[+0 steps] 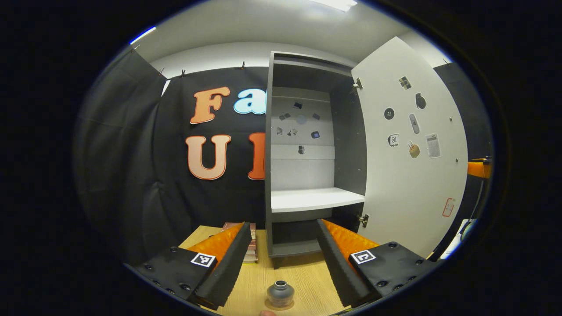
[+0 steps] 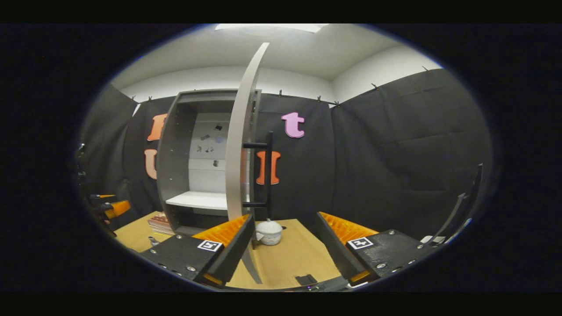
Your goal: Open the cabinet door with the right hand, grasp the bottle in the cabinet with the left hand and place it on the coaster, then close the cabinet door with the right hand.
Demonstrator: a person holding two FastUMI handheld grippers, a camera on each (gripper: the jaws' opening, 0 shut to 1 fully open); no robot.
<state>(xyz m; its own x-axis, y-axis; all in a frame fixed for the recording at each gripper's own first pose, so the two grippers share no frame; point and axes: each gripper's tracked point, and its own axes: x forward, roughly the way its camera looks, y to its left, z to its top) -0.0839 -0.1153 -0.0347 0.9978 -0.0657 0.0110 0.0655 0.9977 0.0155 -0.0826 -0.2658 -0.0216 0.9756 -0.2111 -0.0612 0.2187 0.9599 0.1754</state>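
Jaws apart, small grey bottle [image 1: 280, 293] upright.

Black cloth walls [image 2: 395, 145], white ceiling [image 1: 263, 26], wooden table [image 2: 285, 259].

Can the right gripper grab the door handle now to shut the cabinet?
Probably yes. The right gripper is open, and the black bar handle on the swung-open cabinet door stands just ahead with nothing between them.

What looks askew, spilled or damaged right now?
Nothing stands out. The small grey bottle stands upright on the light wooden table, and the white door of the grey cabinet is wide open.
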